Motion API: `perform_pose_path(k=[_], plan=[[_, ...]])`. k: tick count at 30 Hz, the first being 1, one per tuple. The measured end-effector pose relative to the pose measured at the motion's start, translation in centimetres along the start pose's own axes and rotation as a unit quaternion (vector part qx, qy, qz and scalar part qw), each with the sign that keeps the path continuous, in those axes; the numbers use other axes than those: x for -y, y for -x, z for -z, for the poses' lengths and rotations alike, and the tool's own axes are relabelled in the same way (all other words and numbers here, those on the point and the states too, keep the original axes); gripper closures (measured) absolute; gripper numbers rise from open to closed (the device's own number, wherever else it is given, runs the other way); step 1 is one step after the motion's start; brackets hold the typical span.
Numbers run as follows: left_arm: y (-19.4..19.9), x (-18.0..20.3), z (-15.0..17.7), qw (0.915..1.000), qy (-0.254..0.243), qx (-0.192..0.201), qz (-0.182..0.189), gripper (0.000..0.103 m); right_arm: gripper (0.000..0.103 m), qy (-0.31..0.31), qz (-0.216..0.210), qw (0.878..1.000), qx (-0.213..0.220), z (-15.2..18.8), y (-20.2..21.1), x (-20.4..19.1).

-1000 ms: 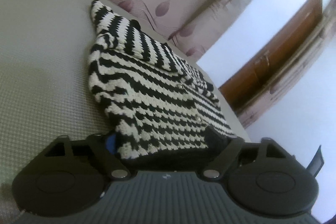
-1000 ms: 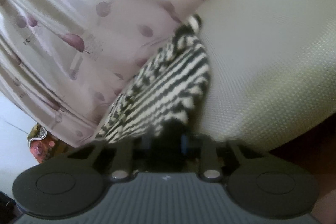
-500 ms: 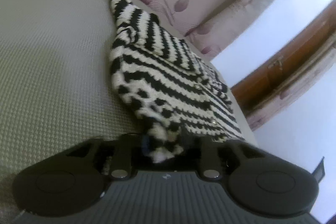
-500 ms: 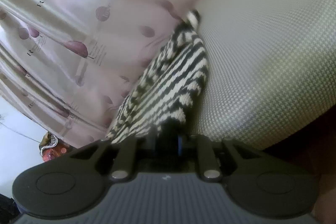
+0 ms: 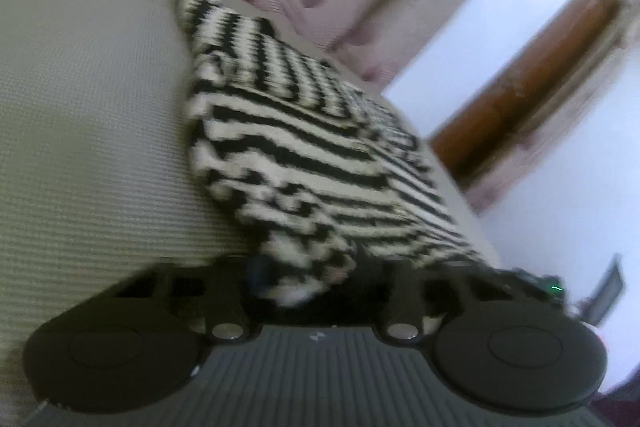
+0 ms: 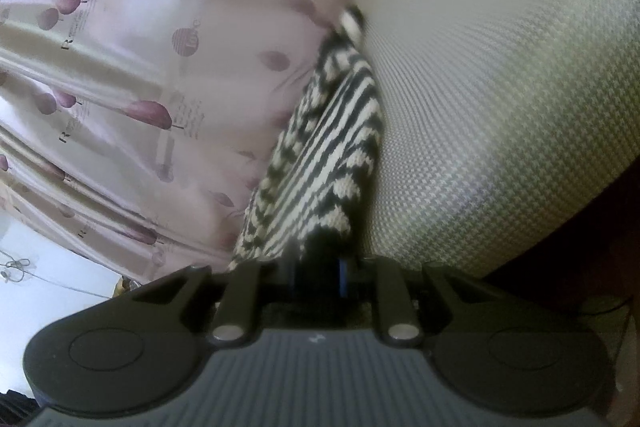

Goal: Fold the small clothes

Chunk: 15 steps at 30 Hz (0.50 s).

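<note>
Pinching the striped knit garment [image 5: 304,163], left gripper [image 5: 308,279] and right gripper [image 6: 320,275] both seem clamped.

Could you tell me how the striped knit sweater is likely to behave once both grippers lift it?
The striped knit sweater will probably sag between the left gripper and right gripper; it already bunches there. Its chunky knit suggests little slipping, perhaps some stretch.
</note>
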<state>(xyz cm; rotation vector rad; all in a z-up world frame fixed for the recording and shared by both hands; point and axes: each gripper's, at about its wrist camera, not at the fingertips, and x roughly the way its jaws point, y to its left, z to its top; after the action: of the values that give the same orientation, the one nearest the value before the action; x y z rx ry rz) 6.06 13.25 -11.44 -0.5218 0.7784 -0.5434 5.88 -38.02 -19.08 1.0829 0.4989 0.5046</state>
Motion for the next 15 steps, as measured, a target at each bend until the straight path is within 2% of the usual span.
perform_pose_path(k=[1,3,5,7,12,15], plan=[[0.0,-0.5,0.1,0.9998,0.017,0.004,-0.012,0.096,0.086,0.006,0.004,1.0,-0.002,0.0,0.0,-0.2],[0.2,-1.2,0.5,0.9986,0.05,0.018,-0.003,0.096,0.088,0.026,0.019,0.999,-0.003,0.1,-0.1,-0.9],[0.2,-0.6,0.8,0.9982,0.05,0.03,-0.016,0.097,0.092,0.047,0.034,0.998,-0.002,0.2,-0.3,-1.6],[0.6,0.2,0.8,0.9971,0.059,0.047,-0.01,0.097,0.093,0.061,0.043,0.997,-0.006,0.3,-0.5,-2.3],[1.9,2.2,-0.5,0.9929,0.067,0.096,0.021,0.097,0.093,0.046,-0.007,0.999,0.004,-0.6,-0.3,-3.9],[2.5,2.9,-1.2,0.9909,0.061,0.118,0.022,0.097,0.093,0.032,-0.039,0.999,0.014,-1.4,0.0,-4.8]])
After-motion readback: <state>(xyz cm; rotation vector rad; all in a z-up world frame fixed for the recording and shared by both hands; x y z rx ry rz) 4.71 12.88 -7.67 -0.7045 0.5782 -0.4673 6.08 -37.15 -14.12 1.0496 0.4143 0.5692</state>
